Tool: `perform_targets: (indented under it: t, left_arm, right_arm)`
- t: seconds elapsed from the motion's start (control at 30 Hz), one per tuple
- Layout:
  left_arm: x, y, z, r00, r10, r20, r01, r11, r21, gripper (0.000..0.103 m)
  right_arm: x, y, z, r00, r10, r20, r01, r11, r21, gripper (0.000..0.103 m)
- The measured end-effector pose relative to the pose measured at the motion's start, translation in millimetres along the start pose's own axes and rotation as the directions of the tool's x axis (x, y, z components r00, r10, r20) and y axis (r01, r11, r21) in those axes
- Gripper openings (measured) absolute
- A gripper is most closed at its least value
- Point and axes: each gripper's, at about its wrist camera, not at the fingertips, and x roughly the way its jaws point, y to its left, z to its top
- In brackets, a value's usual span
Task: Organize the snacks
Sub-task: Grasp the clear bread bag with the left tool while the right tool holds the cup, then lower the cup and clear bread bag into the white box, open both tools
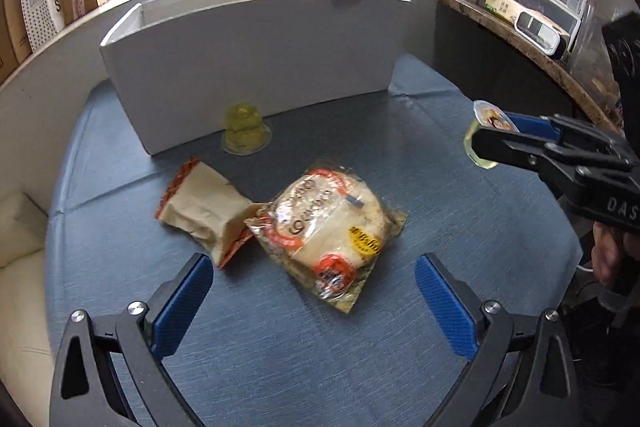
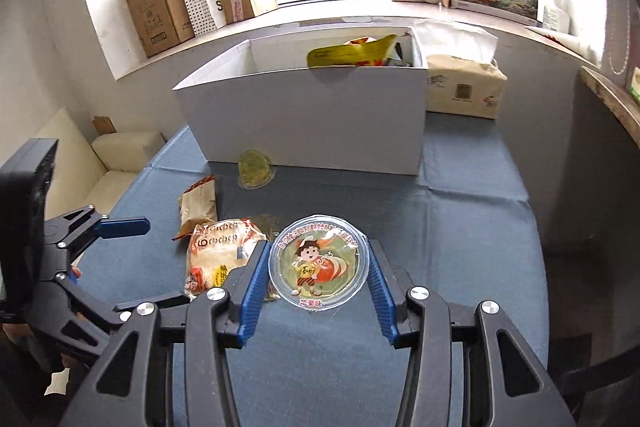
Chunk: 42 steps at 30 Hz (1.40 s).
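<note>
My right gripper (image 2: 318,263) is shut on a jelly cup (image 2: 318,261) with a cartoon lid and holds it above the blue table; it also shows in the left wrist view (image 1: 486,133). My left gripper (image 1: 314,291) is open and empty, just in front of a clear-wrapped bread pack (image 1: 328,223). A tan snack bag (image 1: 204,207) lies left of the pack. A second yellow jelly cup (image 1: 245,129) stands upside down against the white box (image 1: 248,67). A yellow snack bag (image 2: 352,53) sticks out of the box.
A tissue pack (image 2: 464,87) lies right of the box. Cardboard boxes (image 2: 160,7) stand on the window sill. A cream sofa (image 2: 100,163) is at the left of the table (image 2: 460,227). A shelf with clutter (image 1: 540,27) is at the right.
</note>
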Motion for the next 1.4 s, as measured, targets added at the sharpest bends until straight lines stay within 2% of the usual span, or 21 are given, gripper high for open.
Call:
perform_targets:
  t: [0.07,0.17,0.27,0.43,0.5,0.6,0.67,0.77,0.97,1.13,1.23,1.4]
  left_arm:
    - [8.2,-5.4,3.3,1.000,-0.006,-0.020,0.005,1.000,-0.024,0.103]
    - [22.8,-14.3,10.0,0.998,0.062,-0.028,-0.063,0.998,-0.023,0.103]
    - [37.1,-17.0,17.6,0.997,0.043,-0.061,-0.046,0.997,-0.056,0.103]
    - [65.4,-24.4,23.1,0.987,0.134,-0.085,-0.137,0.990,-0.027,0.102]
    - [66.1,-25.0,24.2,0.989,0.132,-0.060,-0.133,0.991,-0.024,0.097]
    - [61.0,-16.3,26.1,0.992,0.122,-0.042,-0.124,0.991,-0.059,0.083]
    - [58.4,-10.6,26.4,0.994,0.100,-0.044,-0.103,0.992,-0.068,0.080]
    - [43.4,-1.9,23.2,0.999,0.045,-0.016,-0.046,0.994,-0.101,0.079]
    - [-19.2,8.4,15.2,0.996,0.022,0.085,-0.012,0.993,-0.118,0.079]
    - [-65.6,17.8,20.6,0.985,0.064,0.160,-0.042,0.990,-0.134,0.079]
    - [-91.7,26.5,30.6,0.973,0.073,0.218,-0.043,0.989,-0.140,0.079]
    - [-109.9,42.2,72.9,0.955,0.105,0.277,-0.072,0.989,-0.127,0.080]
  right_arm:
    - [-14.7,-7.2,-7.1,1.000,-0.018,0.012,0.018,1.000,0.020,0.051]
    - [-24.0,-17.6,-11.2,1.000,-0.024,0.018,0.024,0.999,0.042,0.051]
    - [-29.6,-25.2,-17.3,0.999,-0.025,0.022,0.023,0.998,0.066,0.051]
    - [-28.6,-29.6,-22.5,1.000,-0.019,0.014,0.017,0.996,0.085,0.051]
    - [-26.0,-28.2,-23.3,1.000,-0.020,0.008,0.019,0.997,0.081,0.051]
    - [-24.8,-27.2,-25.1,1.000,-0.014,0.004,0.014,0.997,0.082,0.051]
    - [-24.4,-27.8,-26.1,1.000,-0.015,0.001,0.015,0.996,0.085,0.051]
    - [-24.7,-27.2,-26.5,1.000,-0.011,-0.001,0.011,0.996,0.088,0.051]
    - [-27.8,-20.3,-23.3,1.000,-0.007,0.008,0.007,0.998,0.066,0.051]
    - [-34.1,-7.9,-11.3,1.000,0.006,0.030,-0.007,1.000,0.030,0.051]
    - [-42.8,2.0,4.5,0.997,0.024,0.071,-0.023,1.000,-0.003,0.051]
    - [-49.4,11.4,54.9,0.990,0.045,0.137,-0.039,0.998,-0.046,0.051]
